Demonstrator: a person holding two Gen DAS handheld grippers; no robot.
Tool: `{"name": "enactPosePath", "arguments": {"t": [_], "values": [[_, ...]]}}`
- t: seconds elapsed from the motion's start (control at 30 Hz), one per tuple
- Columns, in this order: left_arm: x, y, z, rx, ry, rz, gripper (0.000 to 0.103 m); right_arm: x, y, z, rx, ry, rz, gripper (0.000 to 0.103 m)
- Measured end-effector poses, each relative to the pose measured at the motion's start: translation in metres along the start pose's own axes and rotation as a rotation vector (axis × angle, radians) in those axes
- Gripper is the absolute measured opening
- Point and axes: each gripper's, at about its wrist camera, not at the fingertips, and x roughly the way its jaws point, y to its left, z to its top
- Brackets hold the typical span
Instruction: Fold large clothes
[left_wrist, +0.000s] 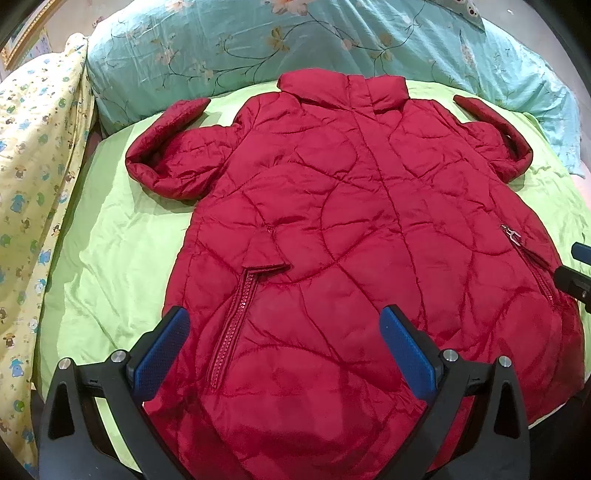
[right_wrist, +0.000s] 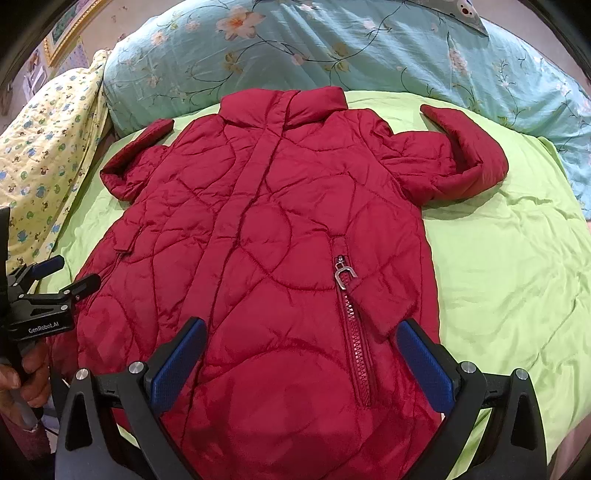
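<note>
A large red quilted coat (left_wrist: 351, 221) lies spread flat, front up, on a green sheet (left_wrist: 110, 258), collar away from me, both sleeves bent outward. It also shows in the right wrist view (right_wrist: 266, 240), with a silver zipper pull (right_wrist: 343, 275) on its pocket. My left gripper (left_wrist: 284, 328) is open and empty, above the coat's lower left part near a pocket zipper (left_wrist: 229, 325). My right gripper (right_wrist: 301, 339) is open and empty, above the coat's lower right part. The left gripper also shows in the right wrist view (right_wrist: 66, 275), held by a hand.
A teal floral duvet (left_wrist: 295, 48) is bunched behind the coat's collar. A yellow patterned blanket (left_wrist: 33, 184) lies along the left side. The green sheet (right_wrist: 509, 277) extends to the right of the coat. A framed picture (right_wrist: 70, 29) hangs at far left.
</note>
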Motion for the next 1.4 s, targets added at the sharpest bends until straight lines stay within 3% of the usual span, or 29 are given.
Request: {"name": "enactPosePath", "arguments": {"t": [0.33, 0.7, 1.03, 1.4], "values": [[0.009, 0.002, 0.006, -0.016, -0.006, -0.011, 0.103, 0.007, -0.009, 0.010, 0.006, 0.053, -0.036, 0.103], [0.027, 0.008, 0.016, -0.053, 0.003, -0.046, 0.103, 0.014, -0.038, 0.027, 0.047, 0.008, -0.067, 0.103], [0.047, 0.024, 0.040, -0.093, 0.005, -0.049, 0.103, 0.020, -0.102, 0.067, 0.138, -0.065, -0.130, 0.102], [0.067, 0.034, 0.070, -0.091, 0.000, -0.064, 0.103, 0.065, -0.178, 0.131, 0.222, -0.097, -0.216, 0.101]]}}
